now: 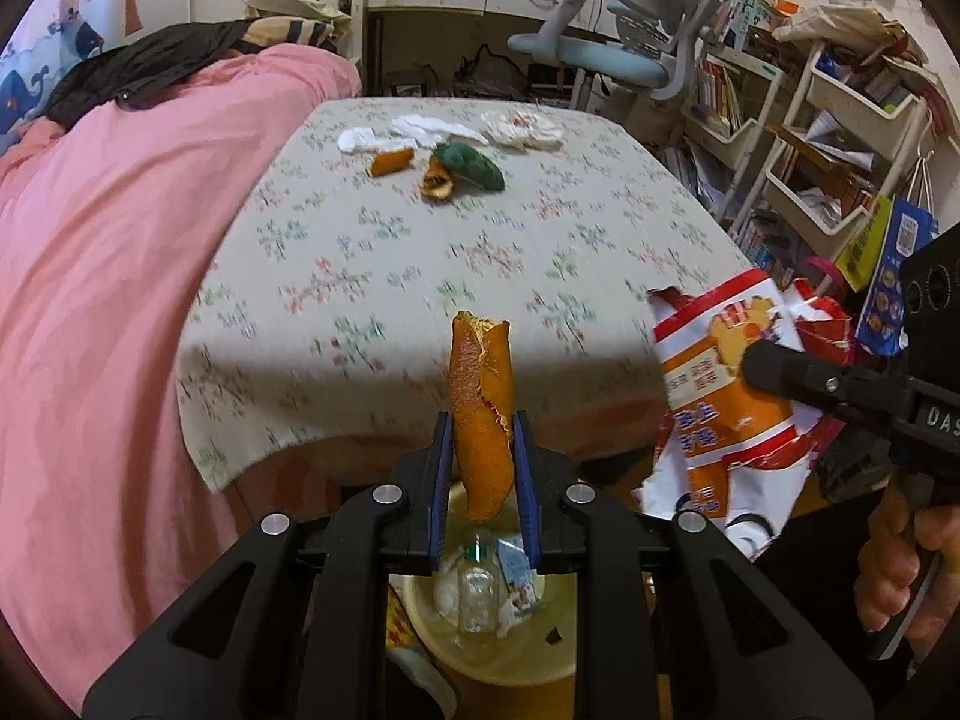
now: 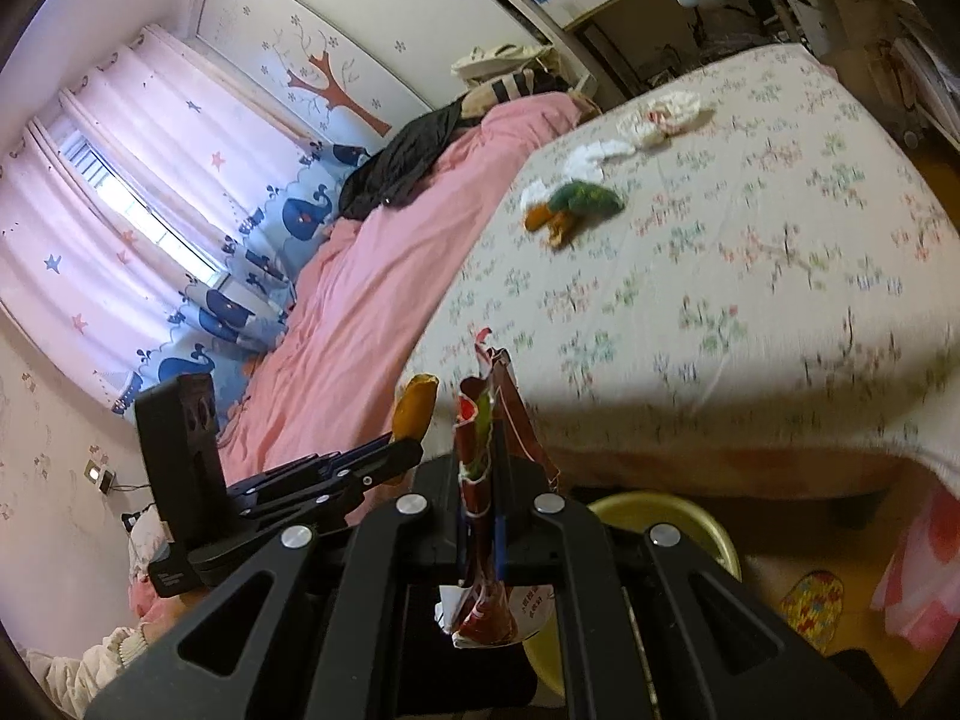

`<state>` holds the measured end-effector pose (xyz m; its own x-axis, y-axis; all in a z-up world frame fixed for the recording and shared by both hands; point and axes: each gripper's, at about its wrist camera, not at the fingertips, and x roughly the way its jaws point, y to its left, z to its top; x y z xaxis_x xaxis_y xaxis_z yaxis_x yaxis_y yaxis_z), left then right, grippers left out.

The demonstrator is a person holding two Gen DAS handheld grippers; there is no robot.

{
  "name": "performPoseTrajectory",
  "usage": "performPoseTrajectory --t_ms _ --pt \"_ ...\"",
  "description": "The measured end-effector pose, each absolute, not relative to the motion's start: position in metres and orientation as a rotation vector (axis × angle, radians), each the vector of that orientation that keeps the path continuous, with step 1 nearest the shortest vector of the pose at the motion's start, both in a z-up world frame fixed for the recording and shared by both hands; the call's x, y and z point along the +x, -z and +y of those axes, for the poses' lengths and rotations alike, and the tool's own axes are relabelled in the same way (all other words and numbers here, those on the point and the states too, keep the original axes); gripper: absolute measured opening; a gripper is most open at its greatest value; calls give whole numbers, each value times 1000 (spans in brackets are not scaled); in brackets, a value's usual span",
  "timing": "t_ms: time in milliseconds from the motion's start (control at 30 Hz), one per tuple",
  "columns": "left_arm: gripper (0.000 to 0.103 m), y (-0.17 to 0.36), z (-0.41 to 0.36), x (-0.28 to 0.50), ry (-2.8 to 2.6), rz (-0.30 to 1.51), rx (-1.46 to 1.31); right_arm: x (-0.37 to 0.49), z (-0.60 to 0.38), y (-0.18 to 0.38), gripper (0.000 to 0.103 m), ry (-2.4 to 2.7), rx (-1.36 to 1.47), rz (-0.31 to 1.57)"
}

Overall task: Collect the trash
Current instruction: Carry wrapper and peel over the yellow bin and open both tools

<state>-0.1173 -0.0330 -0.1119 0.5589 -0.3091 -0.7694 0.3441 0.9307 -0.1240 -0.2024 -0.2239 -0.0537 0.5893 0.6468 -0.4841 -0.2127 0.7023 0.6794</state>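
Nearest my left camera, the left gripper [image 1: 482,468] is clamped on a long strip of orange peel [image 1: 482,396], which stands upright between the blue pads [image 1: 442,480]. Directly below it sits the yellow bin [image 1: 480,654], holding a clear plastic bottle [image 1: 478,585] and a small carton [image 1: 517,577]. To the right in that view, my right gripper [image 2: 480,516] has its jaws closed on a red-and-orange snack wrapper [image 1: 726,402], which hangs crumpled beside the table edge; the right camera shows the wrapper [image 2: 483,462] pinched edge-on between the fingers, with the bin rim [image 2: 672,510] just beyond. Farther off, on the floral tablecloth [image 1: 480,252], the remaining trash lies grouped near the far edge: two orange peel pieces [image 1: 393,162], a green scrap [image 1: 471,165], and white crumpled tissues [image 1: 522,129]. Left of the table, a pink bedspread [image 1: 108,276] fills the view.
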Motion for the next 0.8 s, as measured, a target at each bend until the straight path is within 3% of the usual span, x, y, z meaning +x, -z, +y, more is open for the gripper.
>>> performPoseTrajectory --t_ms 433,467,600,633,667,800 --pt "19 144 -47 -148 405 995 91 -210 -195 106 12 -474 506 1057" --pt "19 146 -47 -149 407 1002 94 -210 -193 108 14 -468 495 1075" --pt "19 154 -48 -153 409 1040 108 -213 -194 111 44 -449 487 1097" --pt "20 156 -49 -154 408 1048 111 -214 -195 112 44 -444 486 1099" --pt "24 157 -49 -154 408 1053 113 -214 -196 112 45 -440 487 1100" --pt "55 157 -48 -156 383 1044 121 -216 -201 112 50 -410 496 1091"
